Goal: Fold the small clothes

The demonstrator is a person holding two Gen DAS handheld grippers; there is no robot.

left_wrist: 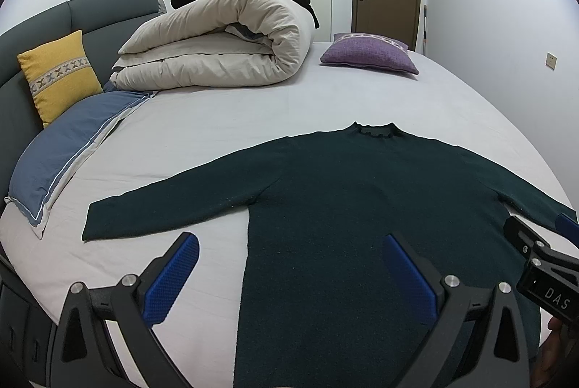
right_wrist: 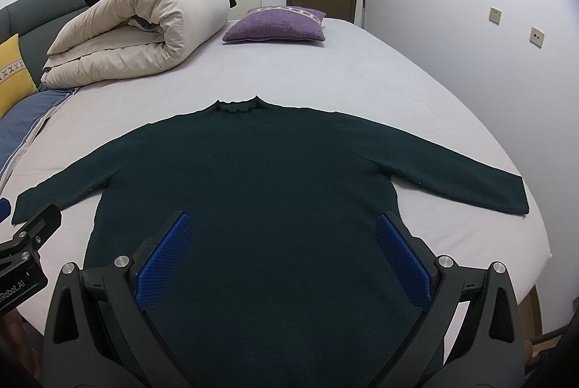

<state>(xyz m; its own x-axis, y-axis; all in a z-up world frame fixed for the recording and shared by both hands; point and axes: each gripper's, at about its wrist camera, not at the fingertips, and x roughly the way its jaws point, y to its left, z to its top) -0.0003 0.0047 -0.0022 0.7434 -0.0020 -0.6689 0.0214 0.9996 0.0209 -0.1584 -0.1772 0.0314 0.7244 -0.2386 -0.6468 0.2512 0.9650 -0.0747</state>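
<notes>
Lying flat on the bed [right_wrist: 362, 69], the dark green sweater [right_wrist: 267, 178] has its collar at the far end, hem nearest, and both sleeves spread out left and right. No fold shows yet, so by my judgement the whole task remains. The left claw [left_wrist: 289, 279] and right claw [right_wrist: 282, 258] both gape wide over the near part, gripping nothing. Farther off sit a rolled duvet [right_wrist: 123, 37] and purple cushion [right_wrist: 278, 26].

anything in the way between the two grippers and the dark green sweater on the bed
Nothing visible. The sweater lies flat on the bed sheet, sleeves spread, with the open left gripper and open right gripper over its lower body. The rolled duvet and purple cushion sit well beyond it.
</notes>
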